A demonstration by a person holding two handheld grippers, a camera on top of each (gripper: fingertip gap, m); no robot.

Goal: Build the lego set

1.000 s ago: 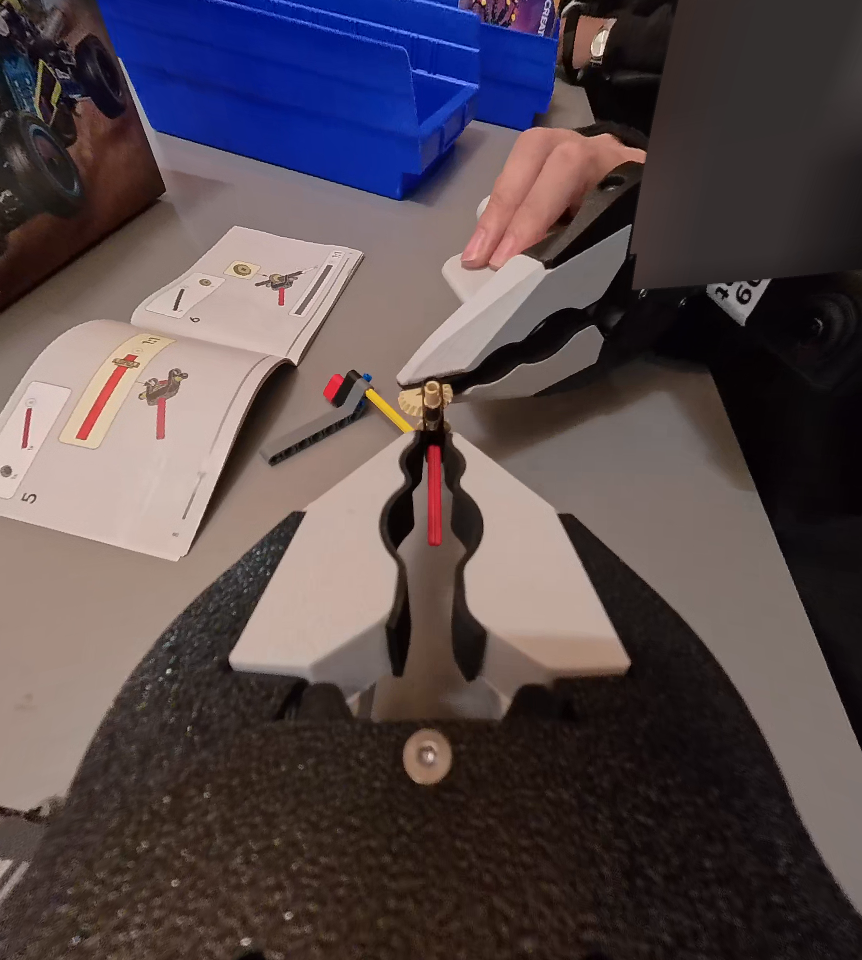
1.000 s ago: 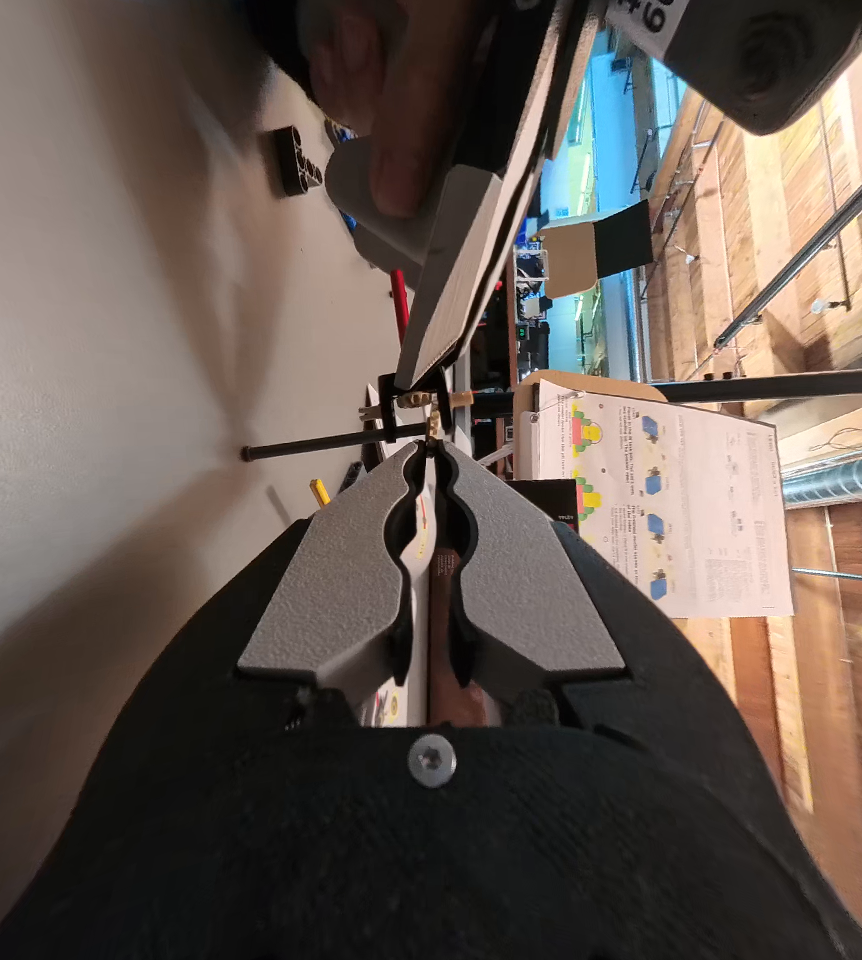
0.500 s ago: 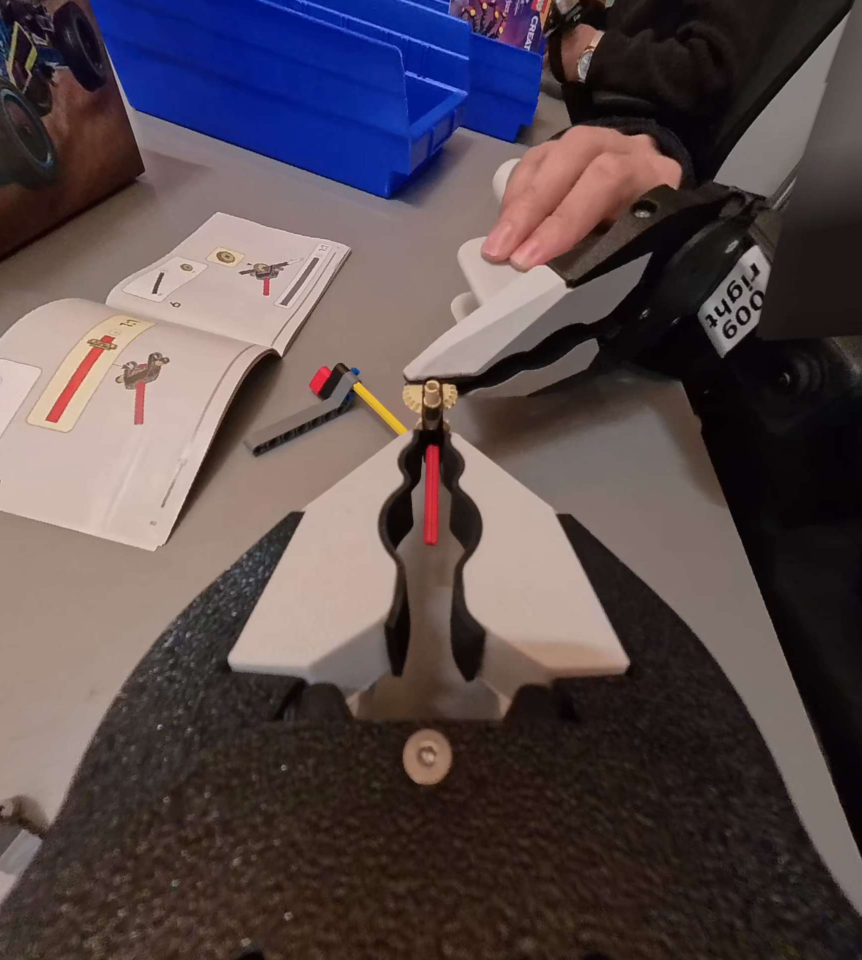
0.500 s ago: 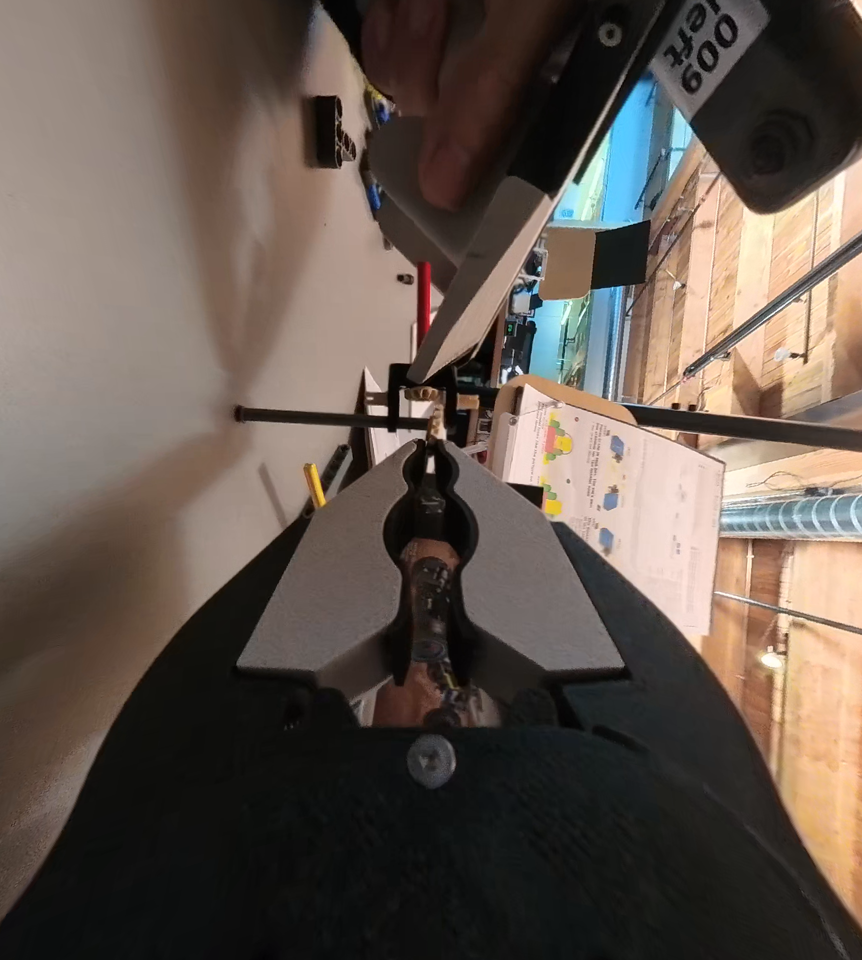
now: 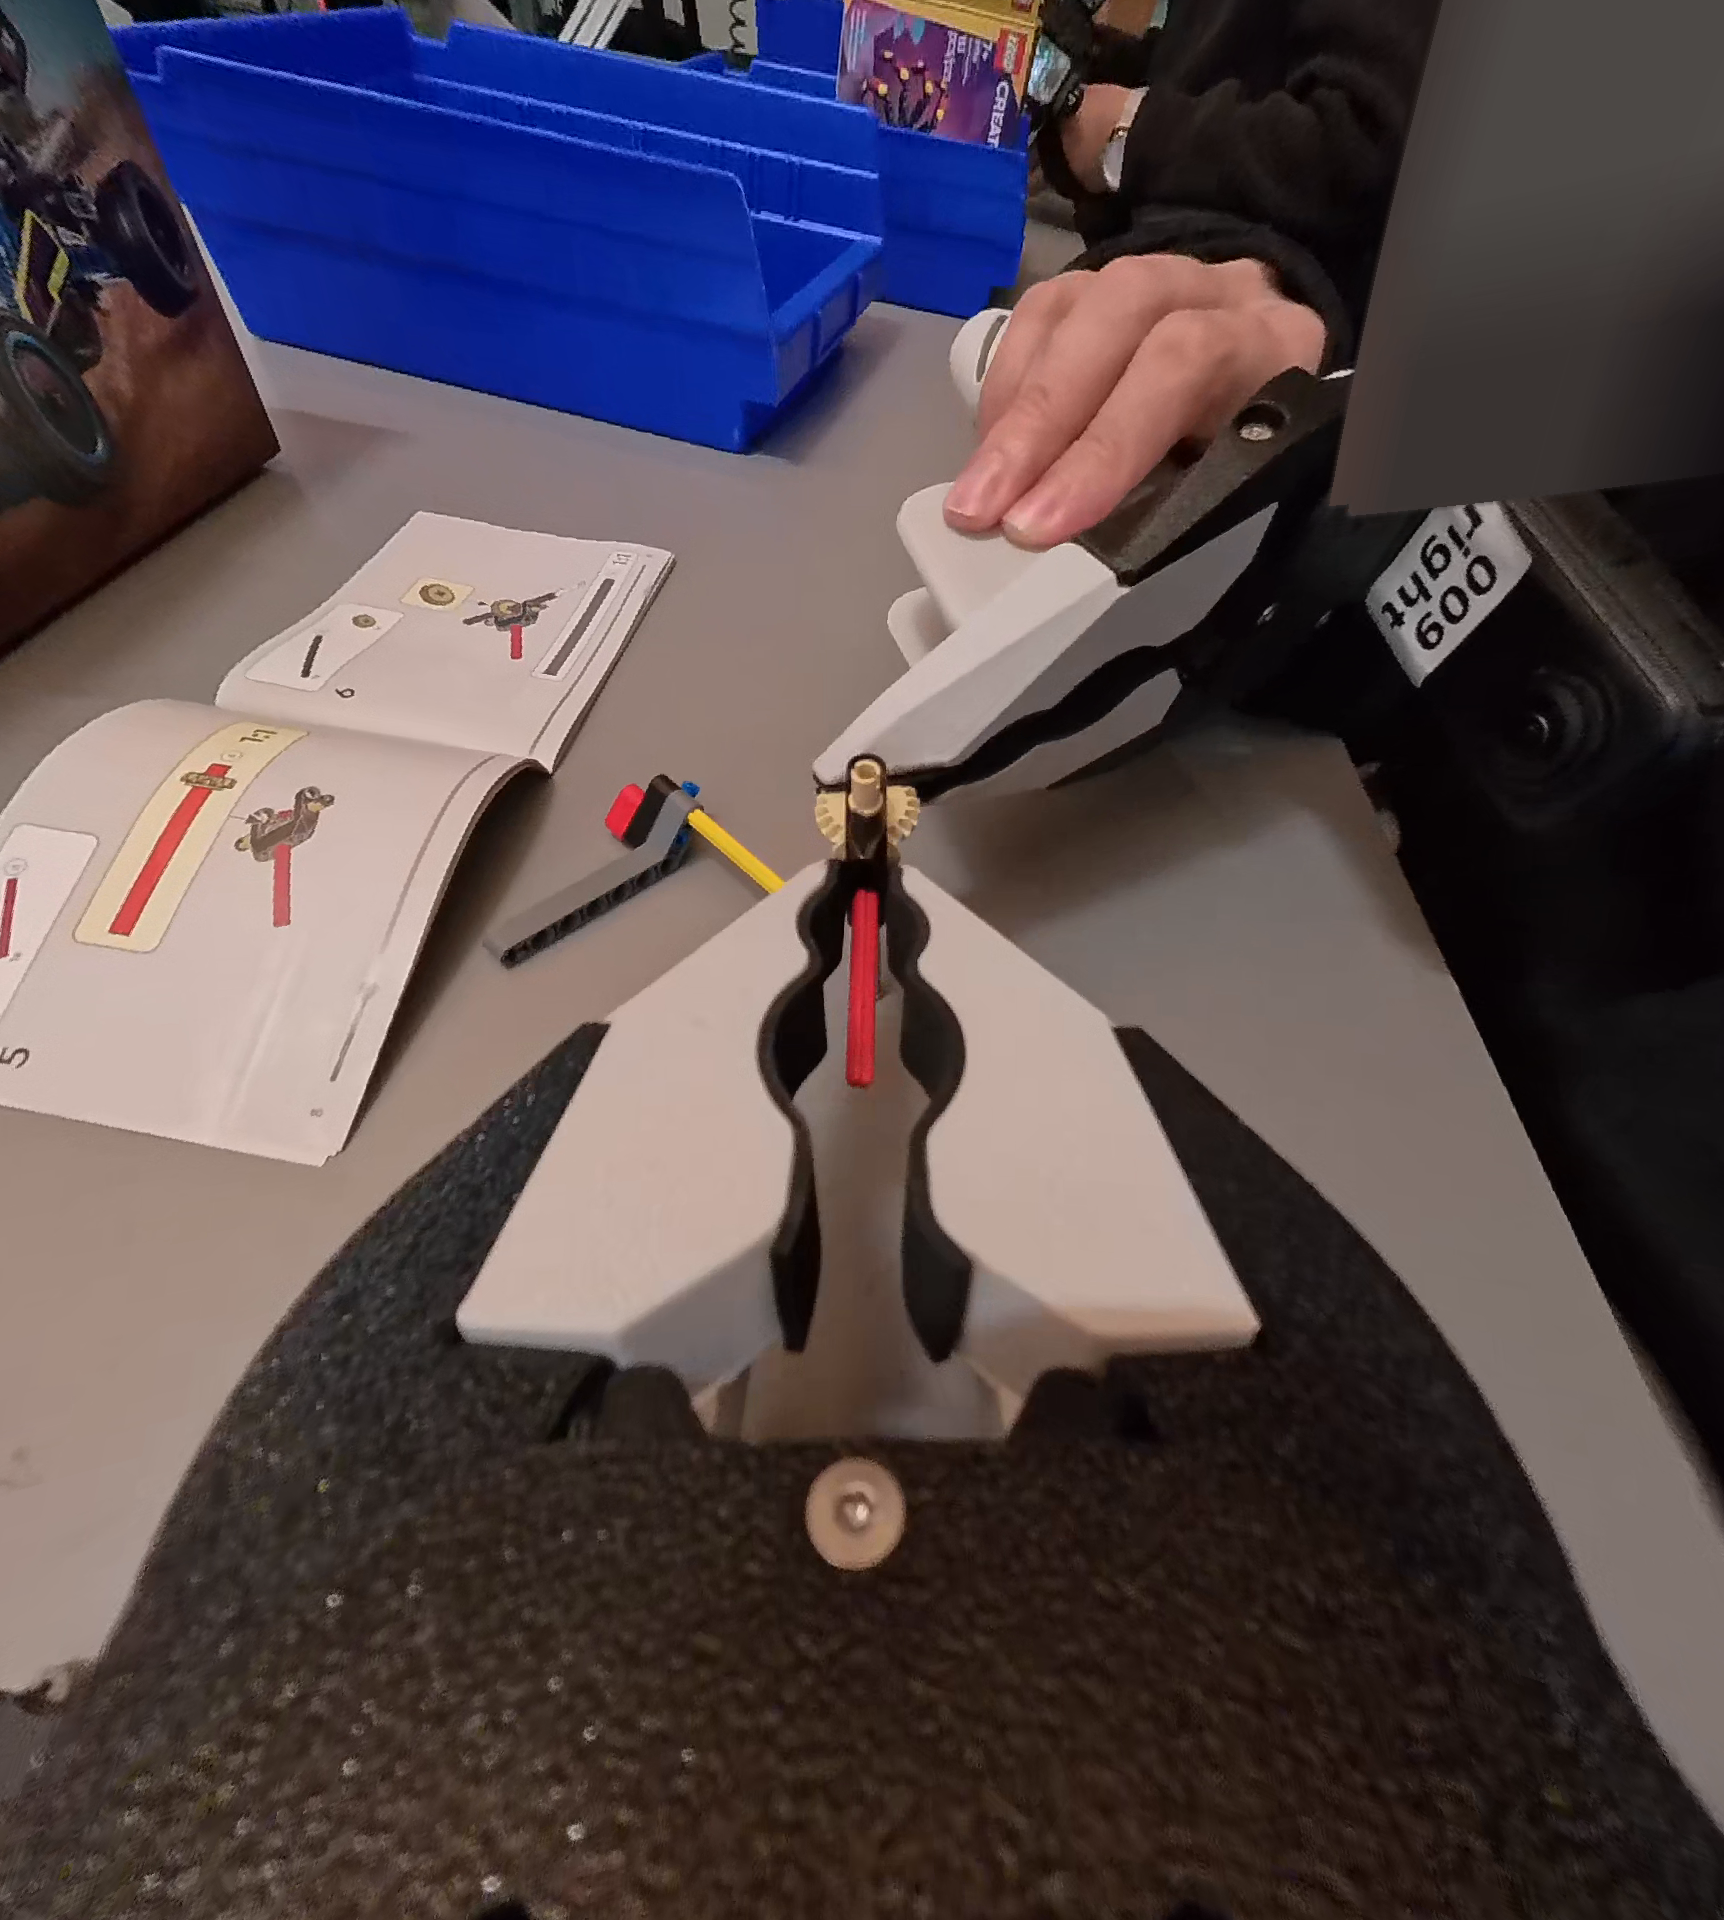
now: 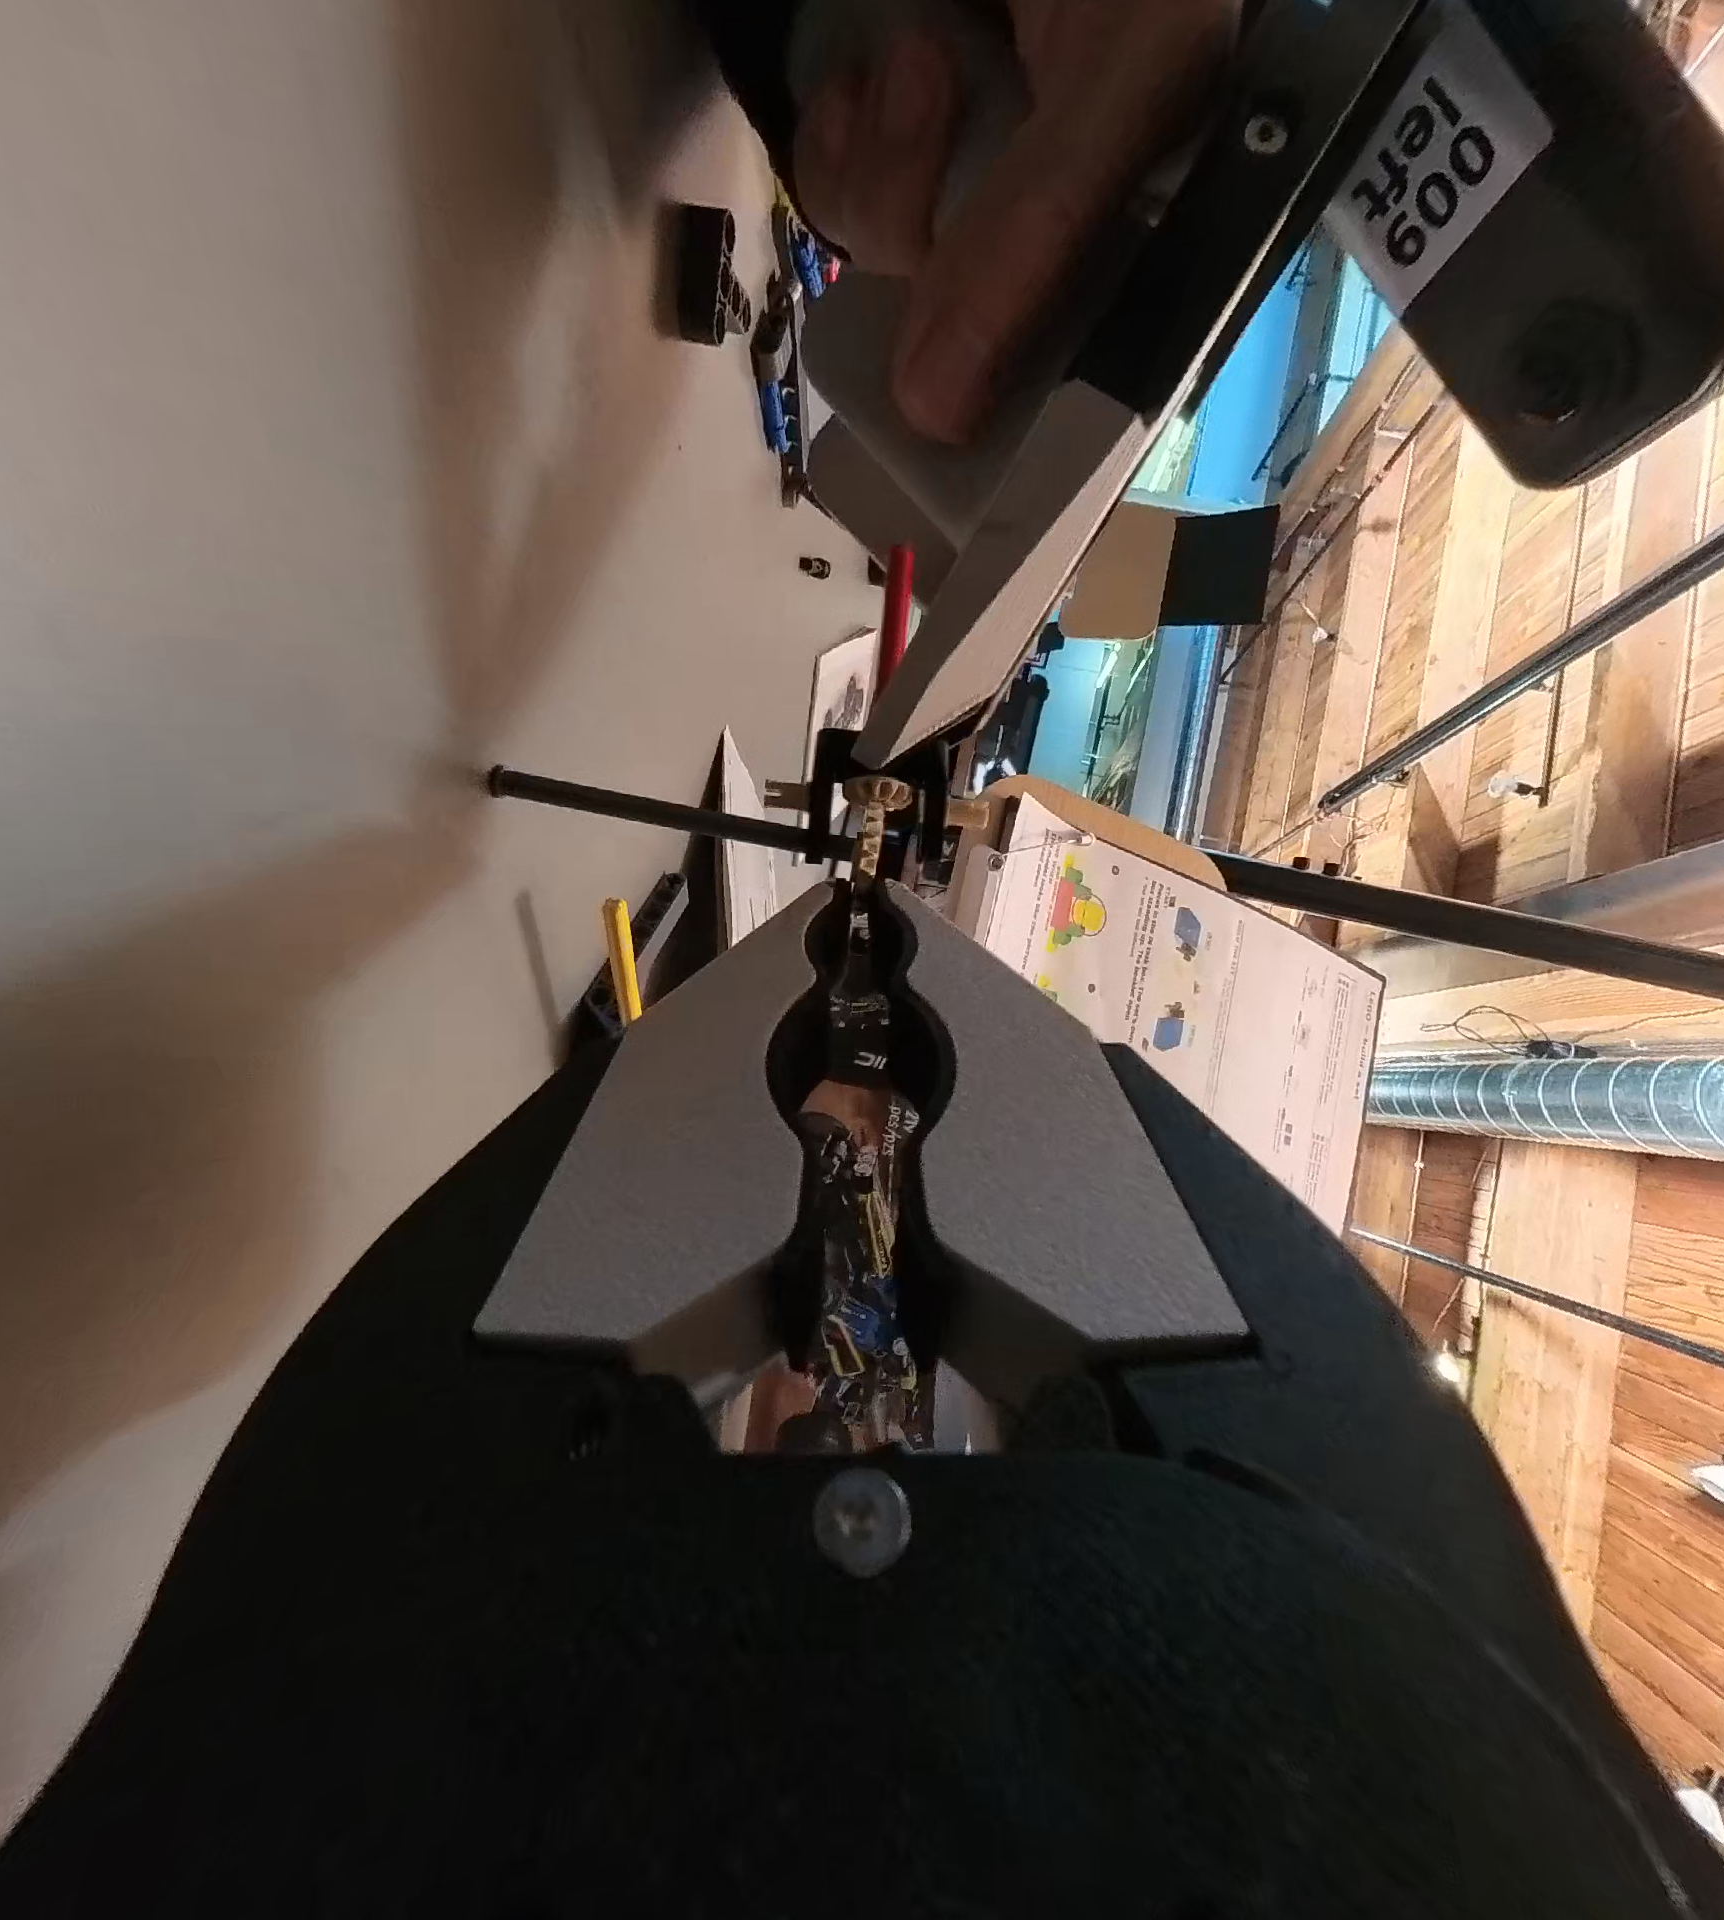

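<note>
My left gripper (image 5: 863,878) is shut on a small lego assembly (image 5: 863,826): a black frame with a tan gear and a red axle (image 5: 860,987) that runs back between the fingers. My right gripper (image 5: 858,771) comes in from the right, with its tips closed at the top of the assembly. In the right wrist view, my right gripper (image 6: 863,888) is shut on a tan gear (image 6: 866,844) pressed against the black frame (image 6: 827,805). A long black axle (image 6: 629,810) passes through the frame. The left gripper (image 6: 884,727) reaches in from above.
An open instruction booklet (image 5: 214,883) lies at the left. A grey beam with red, blue and yellow parts (image 5: 619,883) lies beside it. Blue bins (image 5: 525,239) and the set's box (image 5: 37,312) stand at the back. The table edge (image 5: 1460,1039) runs along the right. Black tyres (image 6: 707,275) lie farther off.
Both grippers stay closed and joined at the assembly. The pair has shifted and tilted a little, and the right gripper's body now sits lower at the right.
</note>
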